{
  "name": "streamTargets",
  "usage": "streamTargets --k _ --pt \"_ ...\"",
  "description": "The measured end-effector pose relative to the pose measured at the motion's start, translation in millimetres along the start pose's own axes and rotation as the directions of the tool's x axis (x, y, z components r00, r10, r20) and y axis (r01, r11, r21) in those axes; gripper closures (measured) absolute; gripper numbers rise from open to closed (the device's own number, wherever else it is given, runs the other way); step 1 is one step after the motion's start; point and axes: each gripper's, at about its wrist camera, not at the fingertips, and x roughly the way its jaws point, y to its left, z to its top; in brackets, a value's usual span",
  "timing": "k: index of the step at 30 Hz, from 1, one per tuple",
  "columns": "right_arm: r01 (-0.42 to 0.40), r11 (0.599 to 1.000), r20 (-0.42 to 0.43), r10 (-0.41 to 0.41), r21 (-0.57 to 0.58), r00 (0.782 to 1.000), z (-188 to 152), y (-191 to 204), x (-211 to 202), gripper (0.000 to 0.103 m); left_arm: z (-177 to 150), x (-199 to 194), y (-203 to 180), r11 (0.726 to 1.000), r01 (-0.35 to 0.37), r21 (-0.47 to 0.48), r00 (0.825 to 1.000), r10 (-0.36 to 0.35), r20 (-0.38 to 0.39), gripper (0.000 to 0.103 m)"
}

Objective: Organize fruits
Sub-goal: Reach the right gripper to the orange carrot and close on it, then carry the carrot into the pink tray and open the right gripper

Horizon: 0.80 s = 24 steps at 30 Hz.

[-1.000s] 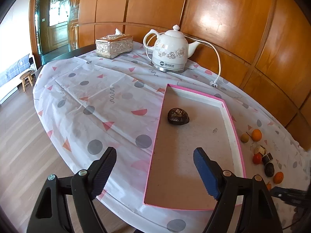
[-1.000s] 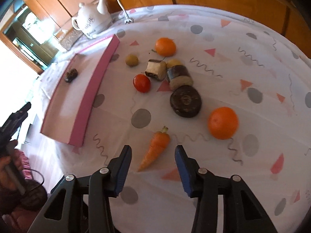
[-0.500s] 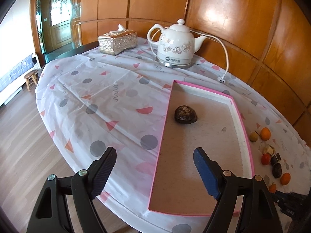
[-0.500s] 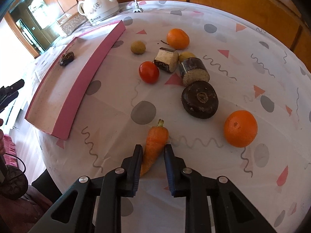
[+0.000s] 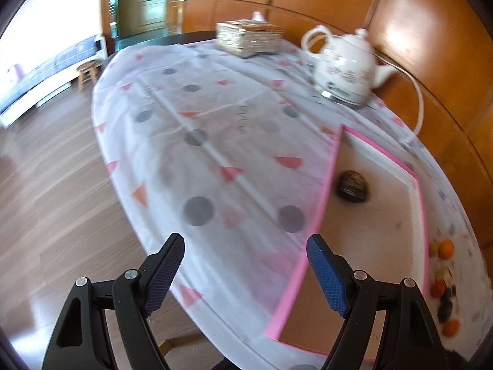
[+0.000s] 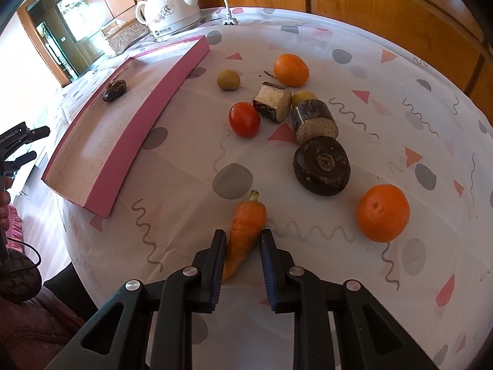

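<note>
Right gripper [image 6: 242, 236]: jaws pinching the carrot [image 6: 245, 231], which lies on the tablecloth [image 6: 354, 37] at the near table edge, leafy end away. Beyond it: large orange [image 6: 383, 213], dark round piece [image 6: 322, 165], tomato [image 6: 244, 119], smaller orange [image 6: 291, 70].

Left gripper [image 5: 246, 269]: jaws spread wide with nothing between them, above the cloth beside the pink tray [image 5: 311, 240].

Left view only: tray floor in full, one dark fruit [image 5: 352, 186] on it; picture blurred. Right view only: carrot and grip.

Writing: kettle [image 6: 171, 10] badge unreadable.
</note>
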Motion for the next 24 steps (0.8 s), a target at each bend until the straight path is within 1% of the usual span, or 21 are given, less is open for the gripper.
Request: streamTargets --k 2,8,10,12,13,15,16,17,19,24 --pt "0.000 1.000 0.001 0.000 0.003 1.000 -0.3 0.0 0.0 0.081 -0.3 2.9 0.7 1.000 -0.008 -0.003 1.000 0.008 -0.009 0.021" --pt "0.006 1.000 0.005 -0.006 0.000 1.000 -0.4 1.7 0.7 0.081 -4.2 6.0 -9.2 0.999 0.002 0.047 1.000 -0.001 -0.014 0.020" --pt "0.008 1.000 0.010 -0.008 0.003 1.000 -0.7 2.1 0.0 0.081 -3.2 8.8 -6.7 0.999 0.006 0.032 1.000 -0.005 -0.025 0.019" --pt "0.009 1.000 0.012 -0.009 0.004 1.000 -0.9 2.5 -0.1 0.081 -1.3 14.1 1.1 1.000 0.010 -0.013 0.999 -0.011 -0.047 0.019" --pt "0.005 1.000 0.015 -0.005 0.007 1.000 -0.8 1.8 -0.4 0.081 -0.4 17.1 6.4 0.999 0.001 -0.039 0.998 -0.003 -0.056 0.019" --pt "-0.016 0.999 0.020 0.016 0.032 1.000 1.1 -0.7 -2.1 0.081 0.2 20.3 13.3 0.998 -0.013 -0.064 0.998 0.009 -0.061 0.019" --pt "-0.032 0.999 0.027 0.031 0.040 0.999 3.0 -0.8 -3.7 0.083 0.4 22.1 16.0 0.997 -0.016 -0.075 0.998 0.011 -0.066 0.019" --pt "-0.047 0.998 0.034 0.045 0.041 0.998 5.9 1.3 -5.1 0.086 0.4 23.2 16.9 0.997 -0.017 -0.081 0.997 0.011 -0.070 0.019" --pt "-0.073 0.997 0.049 0.071 0.037 0.996 12.1 7.7 -7.9 0.086 -0.8 24.6 16.4 0.997 -0.015 -0.075 0.997 0.009 -0.074 0.019" --pt "-0.133 0.990 0.120 0.137 -0.039 0.983 44.0 37.1 -23.9 0.086 -2.1 23.4 14.6 0.998 -0.003 -0.060 0.998 0.000 -0.061 0.019"
